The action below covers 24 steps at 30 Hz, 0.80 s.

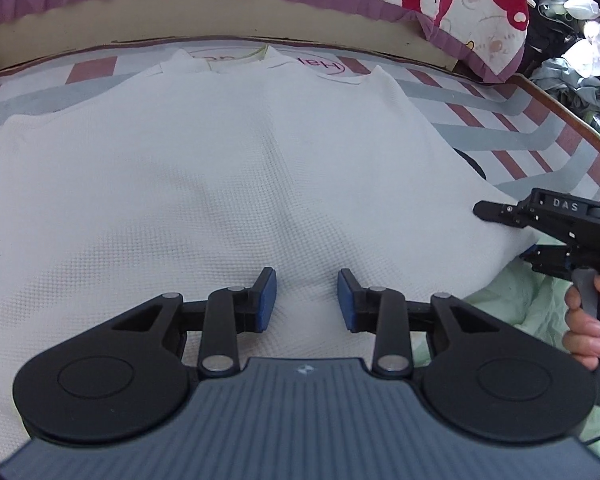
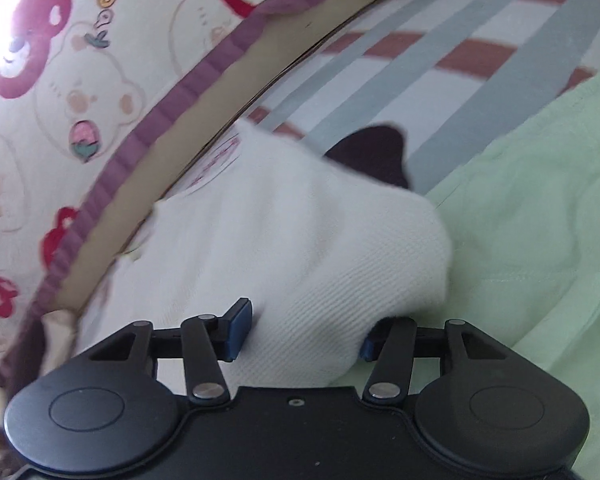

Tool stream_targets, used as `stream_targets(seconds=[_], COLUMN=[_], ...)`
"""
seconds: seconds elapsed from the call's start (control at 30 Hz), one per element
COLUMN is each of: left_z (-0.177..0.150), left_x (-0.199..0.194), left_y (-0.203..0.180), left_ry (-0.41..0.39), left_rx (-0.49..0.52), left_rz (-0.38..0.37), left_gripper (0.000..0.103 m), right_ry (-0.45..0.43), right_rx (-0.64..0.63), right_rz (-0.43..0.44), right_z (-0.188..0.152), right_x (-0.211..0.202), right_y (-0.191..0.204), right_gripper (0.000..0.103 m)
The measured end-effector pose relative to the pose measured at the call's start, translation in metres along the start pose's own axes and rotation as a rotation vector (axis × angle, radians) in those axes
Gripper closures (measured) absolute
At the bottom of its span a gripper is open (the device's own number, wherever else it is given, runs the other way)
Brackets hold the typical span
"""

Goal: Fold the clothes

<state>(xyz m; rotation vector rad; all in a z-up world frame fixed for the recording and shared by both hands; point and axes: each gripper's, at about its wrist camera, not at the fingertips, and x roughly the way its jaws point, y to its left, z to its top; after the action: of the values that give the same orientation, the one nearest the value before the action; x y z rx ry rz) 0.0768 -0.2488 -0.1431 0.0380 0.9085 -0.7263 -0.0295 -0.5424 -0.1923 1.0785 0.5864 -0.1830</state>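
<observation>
White waffle-knit garment [image 1: 204,168] lies spread flat on bed with red-and-grey striped sheet [image 1: 512,120], neckline toward headboard edge, hem toward both grippers. Left gripper [image 1: 307,300] hovers over hem middle, fingers released, nothing between them. Right gripper [image 2: 300,332] sits at garment's right hem corner, fingers parted, cloth bunched between, not clamped. Judgement: right gripper nearer to corner; fold likely starts there, lifting toward neckline.

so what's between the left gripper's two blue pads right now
Only the white shirt: in the left wrist view the left gripper stands open over it, with bare waffle-knit fabric showing in the gap and nothing pinched.
</observation>
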Motion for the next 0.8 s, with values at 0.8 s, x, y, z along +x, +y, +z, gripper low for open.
stream_targets(seconds=[0.8], left_z=[0.021], left_x=[-0.036], left_y=[0.052], left_ry=[0.073], left_rx=[-0.04], left_rz=[0.128], left_gripper=[0.087], right_ry=[-0.035], right_rx=[-0.742], right_rz=[0.149], right_z=[-0.012], right_x=[0.02], right_y=[0.17], right_gripper=[0.089])
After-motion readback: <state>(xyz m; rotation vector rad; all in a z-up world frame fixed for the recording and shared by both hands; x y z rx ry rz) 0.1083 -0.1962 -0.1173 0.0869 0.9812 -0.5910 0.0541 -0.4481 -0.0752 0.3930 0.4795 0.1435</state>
